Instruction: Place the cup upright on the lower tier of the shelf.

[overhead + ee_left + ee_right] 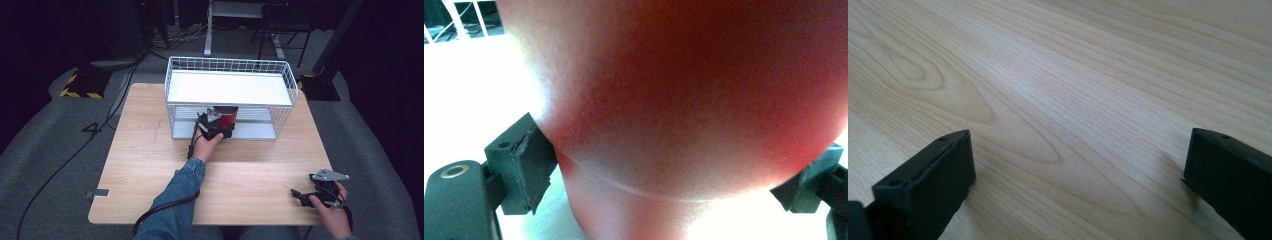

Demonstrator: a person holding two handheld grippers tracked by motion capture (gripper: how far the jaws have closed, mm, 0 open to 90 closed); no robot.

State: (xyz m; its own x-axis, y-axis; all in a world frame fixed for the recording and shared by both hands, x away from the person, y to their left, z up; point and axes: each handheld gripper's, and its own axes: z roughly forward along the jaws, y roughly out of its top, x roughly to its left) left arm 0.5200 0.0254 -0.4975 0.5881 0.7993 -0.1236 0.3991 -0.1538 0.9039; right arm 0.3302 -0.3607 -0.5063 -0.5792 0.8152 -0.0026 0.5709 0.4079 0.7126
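1. We hold the left gripper [218, 128] clenched on the red cup [226, 118], which sits on the lower shelf of the white wire rack [230, 65].
2. We judge this the placing or retrieving step; the next move needs clearance under the upper shelf.
3. The right gripper [303, 196] rests released on the wooden table [150, 150].

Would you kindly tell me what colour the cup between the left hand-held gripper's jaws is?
The cup is red, clearest in the left gripper view.

A lab or studio recording space: dark curtained surroundings, grey carpet, cables [65, 160] trailing over the floor, hazard-striped stand bases [80, 86], and one wooden counter [150, 150] under bright light
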